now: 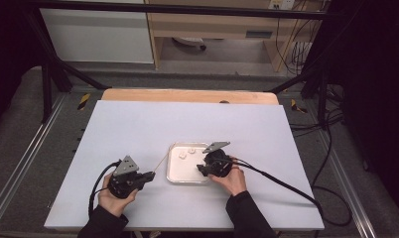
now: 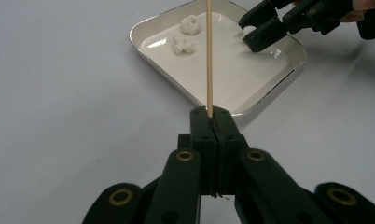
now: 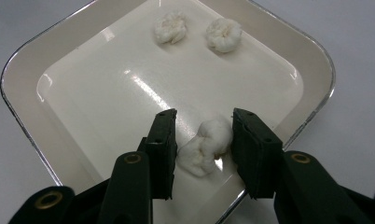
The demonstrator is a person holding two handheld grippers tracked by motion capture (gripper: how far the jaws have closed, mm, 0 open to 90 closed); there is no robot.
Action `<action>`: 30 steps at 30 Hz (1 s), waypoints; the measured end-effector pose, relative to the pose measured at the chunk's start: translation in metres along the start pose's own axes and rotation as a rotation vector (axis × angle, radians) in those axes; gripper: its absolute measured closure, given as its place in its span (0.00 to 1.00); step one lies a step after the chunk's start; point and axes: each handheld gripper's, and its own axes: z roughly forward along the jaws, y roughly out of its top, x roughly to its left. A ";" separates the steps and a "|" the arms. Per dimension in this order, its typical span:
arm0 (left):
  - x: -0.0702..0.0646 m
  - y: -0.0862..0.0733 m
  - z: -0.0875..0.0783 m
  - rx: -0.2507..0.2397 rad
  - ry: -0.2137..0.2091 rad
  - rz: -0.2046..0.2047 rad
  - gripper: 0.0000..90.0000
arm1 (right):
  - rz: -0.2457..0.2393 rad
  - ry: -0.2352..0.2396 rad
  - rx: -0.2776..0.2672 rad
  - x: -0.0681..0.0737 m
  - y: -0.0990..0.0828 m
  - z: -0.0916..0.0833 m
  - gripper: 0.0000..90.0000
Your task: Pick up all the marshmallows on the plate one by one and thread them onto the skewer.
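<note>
The left gripper is clamping a thin wooden skewer, its far tip running out of the left gripper view. The right gripper is partly open around a white lump in the tray, both pads touching it. Two more white lumps are lying farther back. Beyond the white table, the room is sitting dark.

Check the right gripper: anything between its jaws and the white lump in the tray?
Nothing visible does. The right gripper has its jaws on either side of the white lump on the tray, pads touching it. The two other lumps lie at the far side, apart.
</note>
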 end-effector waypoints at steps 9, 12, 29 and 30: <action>-0.001 0.000 0.000 -0.002 0.001 0.003 0.99 | -0.002 -0.004 -0.001 0.002 -0.002 -0.001 0.78; -0.001 0.000 0.000 -0.001 0.001 0.004 0.99 | -0.005 0.003 -0.007 0.003 -0.002 -0.001 0.81; -0.006 0.002 0.000 -0.014 -0.008 0.016 0.99 | -0.007 0.065 -0.106 0.004 0.006 -0.029 0.85; -0.007 0.002 0.000 -0.016 -0.009 0.016 0.99 | -0.005 0.070 -0.124 0.004 0.007 -0.033 0.85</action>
